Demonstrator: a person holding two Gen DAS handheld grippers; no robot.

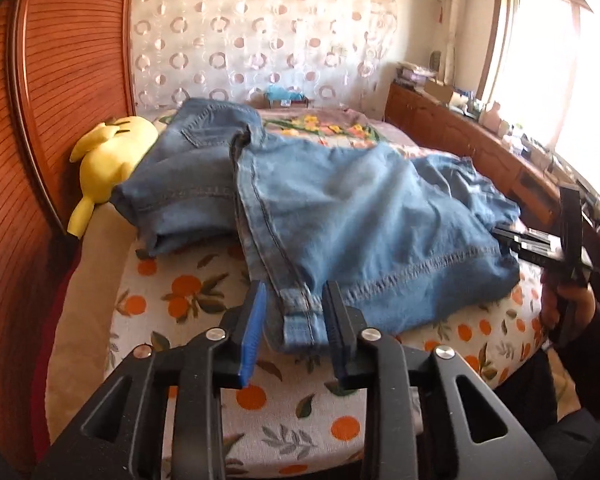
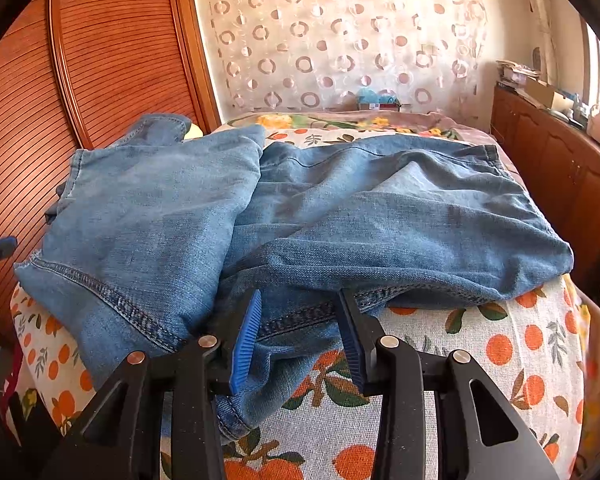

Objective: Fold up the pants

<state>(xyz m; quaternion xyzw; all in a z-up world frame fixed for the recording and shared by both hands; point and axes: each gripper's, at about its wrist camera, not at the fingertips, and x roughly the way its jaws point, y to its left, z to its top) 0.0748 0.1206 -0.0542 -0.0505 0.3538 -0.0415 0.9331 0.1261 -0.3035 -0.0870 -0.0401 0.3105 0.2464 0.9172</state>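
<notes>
Light blue jeans [image 1: 340,200] lie loosely folded and rumpled across the bed [image 1: 188,296]. My left gripper [image 1: 295,286] hovers at their near edge. A narrow hem corner [image 1: 300,320] lies between its blue pads, with a gap on the left side, so it stands open. My right gripper [image 2: 300,294] straddles the hem seam of the near leg [image 2: 340,208]. Denim fills the space between its jaws but does not look pinched. From the left wrist view, the right gripper [image 1: 500,236] reaches in at the jeans' right edge, held by a hand [image 1: 568,304].
A yellow plush toy [image 1: 108,152] lies against the wooden slatted wardrobe [image 1: 60,80] on the left. A low wooden cabinet [image 1: 460,132] crowded with small items runs along the right under a bright window. The orange-print bedcover [image 2: 480,360] shows bare near the front.
</notes>
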